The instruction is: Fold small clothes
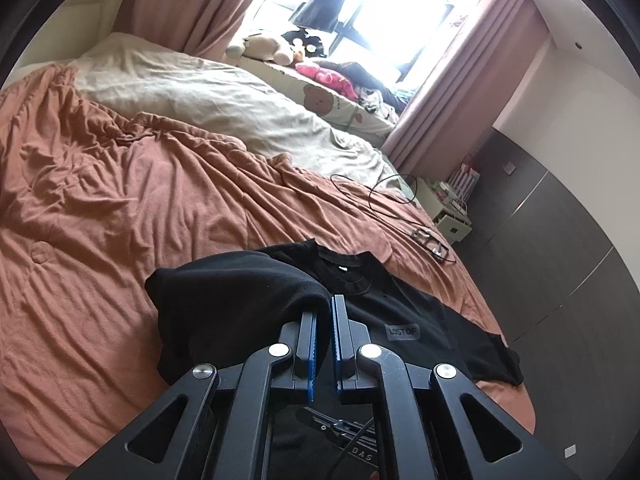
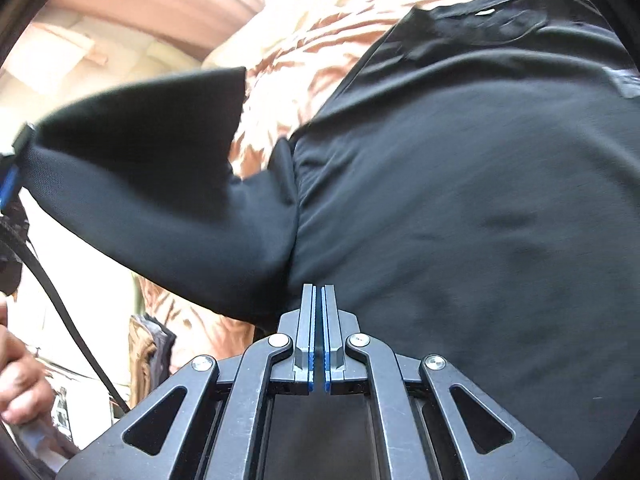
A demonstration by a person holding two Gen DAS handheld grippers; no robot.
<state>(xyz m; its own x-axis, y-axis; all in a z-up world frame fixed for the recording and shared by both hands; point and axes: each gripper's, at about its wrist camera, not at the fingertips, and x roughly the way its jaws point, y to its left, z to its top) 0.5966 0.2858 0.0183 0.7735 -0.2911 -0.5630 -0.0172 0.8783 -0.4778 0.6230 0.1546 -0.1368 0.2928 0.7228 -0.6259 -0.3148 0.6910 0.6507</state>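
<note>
A black t-shirt (image 1: 404,308) with a grey chest label lies front-up on the rust-coloured bed cover (image 1: 140,200), collar pointing away from me. My left gripper (image 1: 325,305) is shut on its left sleeve, which is lifted and draped over the left finger. In the right wrist view the t-shirt (image 2: 460,200) fills the frame. My right gripper (image 2: 319,291) is shut, its tips pinching the shirt's side below the sleeve seam. The raised sleeve stretches left to my left gripper (image 2: 10,178) at the frame edge.
A black cable (image 1: 380,200) loops across the cover beyond the shirt, with a small clear object (image 1: 430,242) near the bed's right edge. A beige duvet (image 1: 200,84) and plush toys (image 1: 272,44) lie further back. A hand (image 2: 18,376) shows low left.
</note>
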